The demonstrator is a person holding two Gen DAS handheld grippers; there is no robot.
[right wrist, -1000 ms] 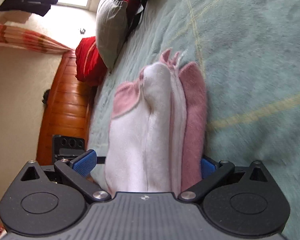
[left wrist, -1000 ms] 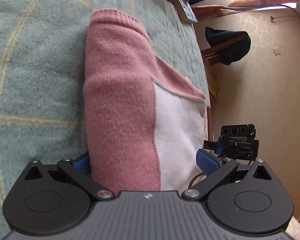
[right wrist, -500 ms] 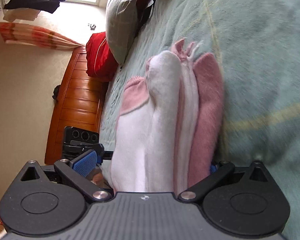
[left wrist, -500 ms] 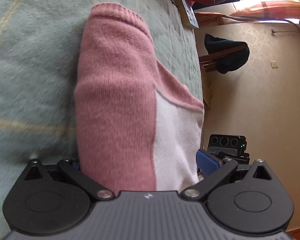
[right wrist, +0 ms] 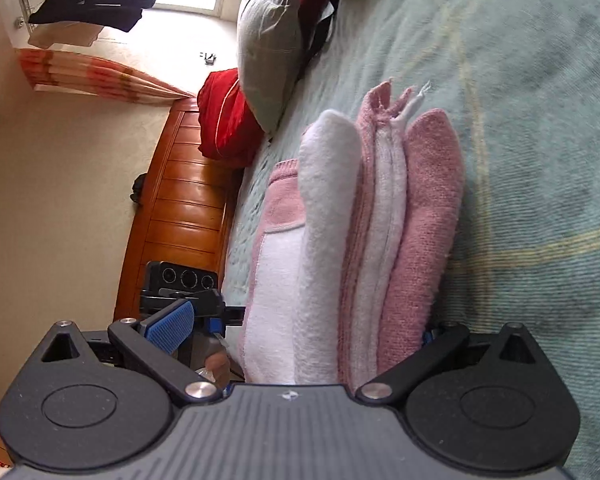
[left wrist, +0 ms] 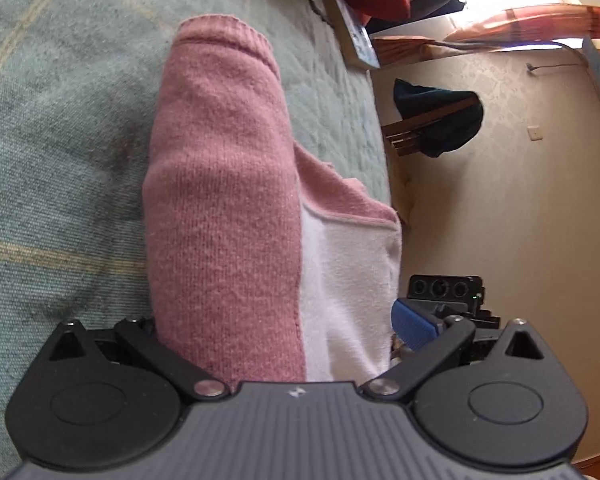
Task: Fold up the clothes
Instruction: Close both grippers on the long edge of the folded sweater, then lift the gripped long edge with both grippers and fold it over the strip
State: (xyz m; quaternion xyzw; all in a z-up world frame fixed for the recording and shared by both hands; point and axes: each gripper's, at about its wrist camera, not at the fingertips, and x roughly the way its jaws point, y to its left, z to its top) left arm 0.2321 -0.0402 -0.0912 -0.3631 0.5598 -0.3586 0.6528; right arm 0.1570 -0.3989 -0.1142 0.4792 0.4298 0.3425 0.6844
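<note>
Both grippers have slid further along; the left gripper [left wrist: 276, 326] and right gripper [right wrist: 300, 330] straddle the folded sweater [left wrist: 224, 200], jaws spread wide, bedside pads hidden.

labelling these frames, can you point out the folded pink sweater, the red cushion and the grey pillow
folded pink sweater [left wrist: 220, 220]: left wrist view, on the pink knit top layer.
red cushion [right wrist: 226, 120]: right wrist view, on its red face beside the wooden bed frame.
grey pillow [right wrist: 268, 52]: right wrist view, on the middle of its grey cover.
</note>
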